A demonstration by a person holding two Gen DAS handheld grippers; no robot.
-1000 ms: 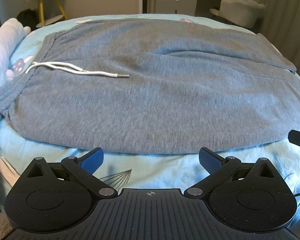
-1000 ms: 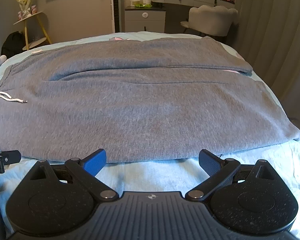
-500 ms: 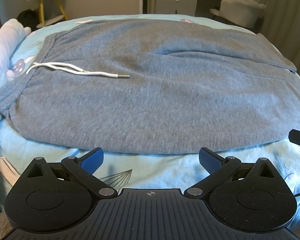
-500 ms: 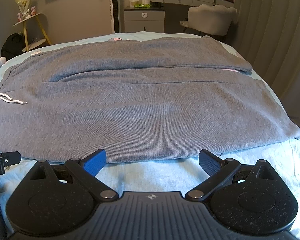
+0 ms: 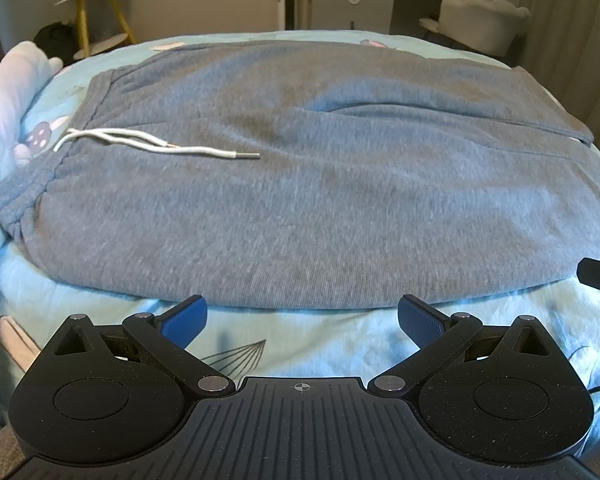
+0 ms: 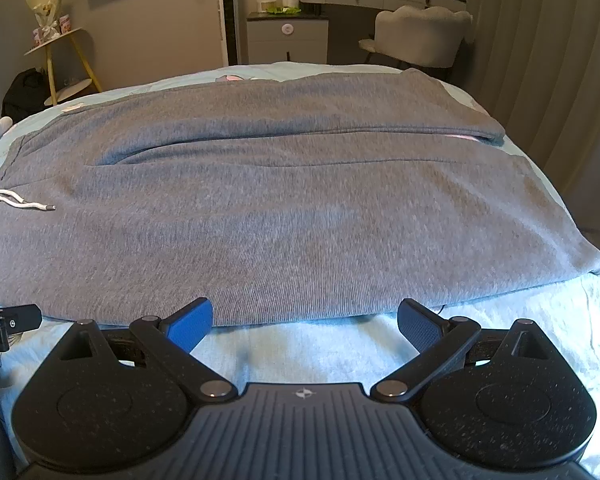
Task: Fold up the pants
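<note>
Grey sweatpants (image 5: 300, 184) lie flat across a light blue bed, waistband to the left with a white drawstring (image 5: 156, 146), legs running right. They also fill the right wrist view (image 6: 284, 208), where the near leg's cuff (image 6: 580, 256) lies at the right. My left gripper (image 5: 302, 318) is open and empty, just short of the pants' near edge toward the waist end. My right gripper (image 6: 304, 320) is open and empty, just short of the near edge toward the leg end.
The bedsheet (image 5: 300, 344) shows in front of the pants. A white plush toy (image 5: 8, 92) lies at the left of the waistband. Behind the bed stand a yellow-legged side table (image 6: 60, 64), a grey cabinet (image 6: 288, 40) and a pale chair (image 6: 420, 36).
Both grippers have risen and tilted slightly, so more of the room shows behind the bed. Neither has touched the pants. The pants have not moved.
</note>
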